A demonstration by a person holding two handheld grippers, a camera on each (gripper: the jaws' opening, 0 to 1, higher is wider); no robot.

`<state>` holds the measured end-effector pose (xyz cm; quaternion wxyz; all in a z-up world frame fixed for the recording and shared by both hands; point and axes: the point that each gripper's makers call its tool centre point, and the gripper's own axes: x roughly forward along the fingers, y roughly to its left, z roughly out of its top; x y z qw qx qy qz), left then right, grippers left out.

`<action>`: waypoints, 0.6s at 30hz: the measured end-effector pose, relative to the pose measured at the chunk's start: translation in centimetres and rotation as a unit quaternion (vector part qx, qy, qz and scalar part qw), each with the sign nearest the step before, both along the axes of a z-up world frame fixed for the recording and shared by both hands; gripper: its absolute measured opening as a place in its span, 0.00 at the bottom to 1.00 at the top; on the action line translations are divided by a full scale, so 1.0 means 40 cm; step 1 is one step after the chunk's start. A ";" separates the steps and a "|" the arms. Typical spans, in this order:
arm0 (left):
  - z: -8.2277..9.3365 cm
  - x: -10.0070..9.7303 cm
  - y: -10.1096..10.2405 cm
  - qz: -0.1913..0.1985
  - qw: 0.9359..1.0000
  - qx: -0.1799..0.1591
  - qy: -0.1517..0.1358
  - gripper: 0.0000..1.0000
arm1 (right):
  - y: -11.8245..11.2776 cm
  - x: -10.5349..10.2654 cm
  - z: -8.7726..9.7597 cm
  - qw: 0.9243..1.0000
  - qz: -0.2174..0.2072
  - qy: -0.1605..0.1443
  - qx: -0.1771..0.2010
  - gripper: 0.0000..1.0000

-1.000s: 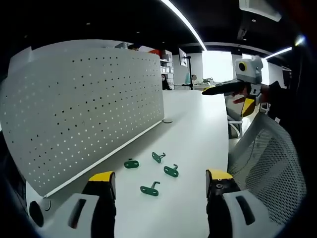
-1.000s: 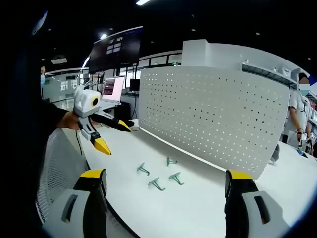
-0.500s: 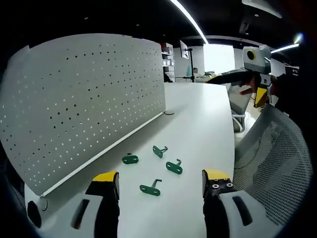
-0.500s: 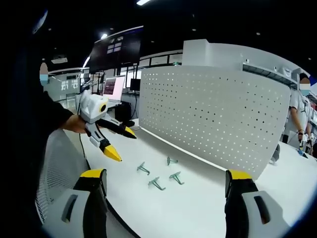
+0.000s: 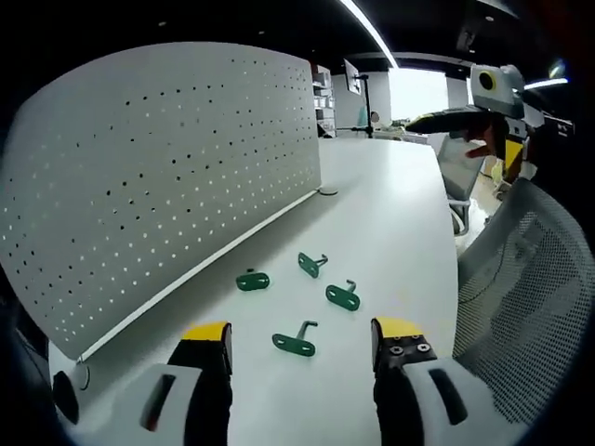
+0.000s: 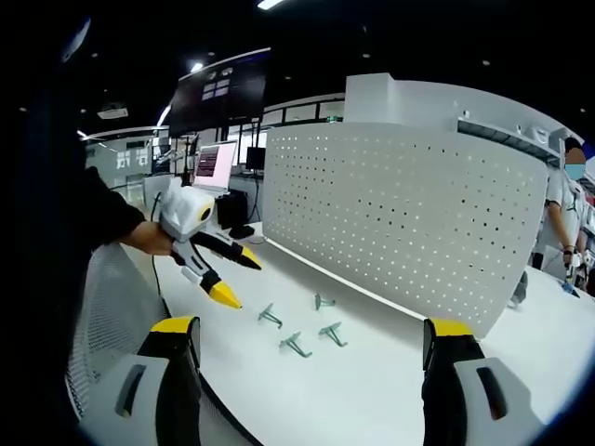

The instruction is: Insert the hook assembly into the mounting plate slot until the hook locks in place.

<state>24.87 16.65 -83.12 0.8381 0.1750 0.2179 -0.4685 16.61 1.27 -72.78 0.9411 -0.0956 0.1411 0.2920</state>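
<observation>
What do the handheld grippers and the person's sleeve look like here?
The left gripper has a white body, black jaws with yellow tips, and a yellow-ringed lens. The right gripper matches it. In their own views, jaws rise light grey with black slots and yellow-capped tips. The sleeve is black.

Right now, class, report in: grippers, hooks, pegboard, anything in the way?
Left gripper open, above the nearest green hook. Right gripper open, empty. Four hooks loose on the white table, none in the pegboard. Nothing blocking.

Ceiling light strips (image 5: 372,32) glare overhead; the white table (image 5: 390,214) is bright and sharp, while fisheye bending curves the pegboard (image 6: 400,214).
</observation>
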 end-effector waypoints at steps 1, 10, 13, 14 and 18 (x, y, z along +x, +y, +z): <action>-0.008 0.001 -0.002 0.000 1.000 0.005 -0.002 0.60 | -0.001 -0.001 0.000 1.000 0.000 0.000 0.000 0.97; -0.044 0.008 -0.006 -0.004 0.999 0.034 -0.015 0.50 | -0.006 -0.003 -0.002 1.000 -0.002 0.001 -0.003 0.97; -0.054 0.007 -0.005 -0.006 0.999 0.038 -0.012 0.48 | -0.005 -0.002 -0.001 1.000 -0.001 0.001 -0.004 0.97; -0.060 0.006 -0.004 -0.008 0.999 0.042 -0.011 0.48 | -0.005 -0.001 -0.001 1.000 -0.001 0.001 -0.004 0.97; -0.074 0.011 -0.002 -0.007 0.999 0.050 -0.007 0.45 | -0.001 0.000 0.000 1.000 0.001 0.001 -0.004 0.97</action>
